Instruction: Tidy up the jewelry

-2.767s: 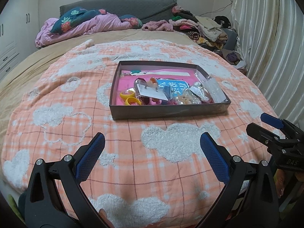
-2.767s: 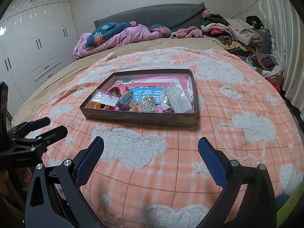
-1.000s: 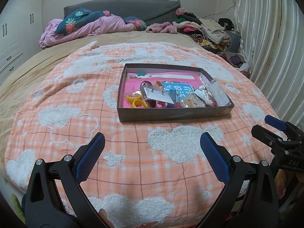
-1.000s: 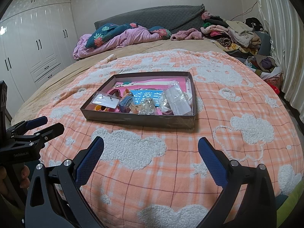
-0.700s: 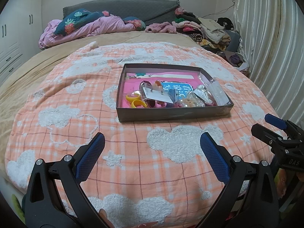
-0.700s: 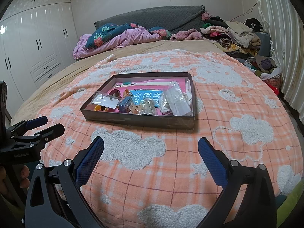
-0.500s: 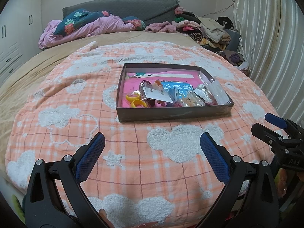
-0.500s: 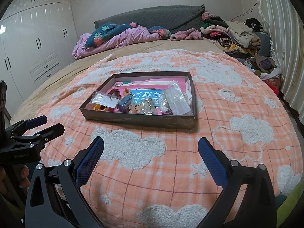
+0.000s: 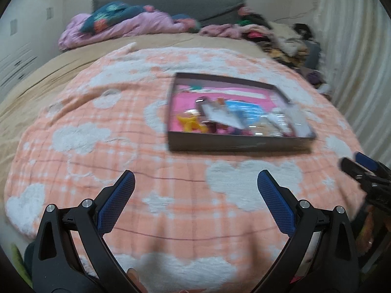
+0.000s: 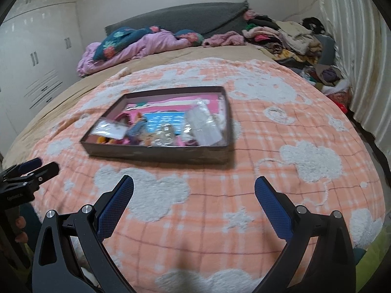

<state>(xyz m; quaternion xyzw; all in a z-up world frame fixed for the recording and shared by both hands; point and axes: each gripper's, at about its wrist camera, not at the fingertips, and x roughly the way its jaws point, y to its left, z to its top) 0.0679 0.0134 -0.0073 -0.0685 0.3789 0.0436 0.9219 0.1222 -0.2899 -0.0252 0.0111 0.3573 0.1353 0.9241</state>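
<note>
Blurring with fresh motion, left gripper (image 9: 195, 186) and right gripper (image 10: 194, 186) both wide, tray (image 10: 156, 155) now nearer

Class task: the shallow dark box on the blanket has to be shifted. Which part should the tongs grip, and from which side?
Grip the box by its near long wall, coming from the front: that thin upright rim faces both open tongs, left and right. Contents crowd the inside, so probably pinch shallowly.

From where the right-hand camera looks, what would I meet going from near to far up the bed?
Right tongs → peach blanket → jewelry box → tan sheet → purple bedding → grey headboard.
</note>
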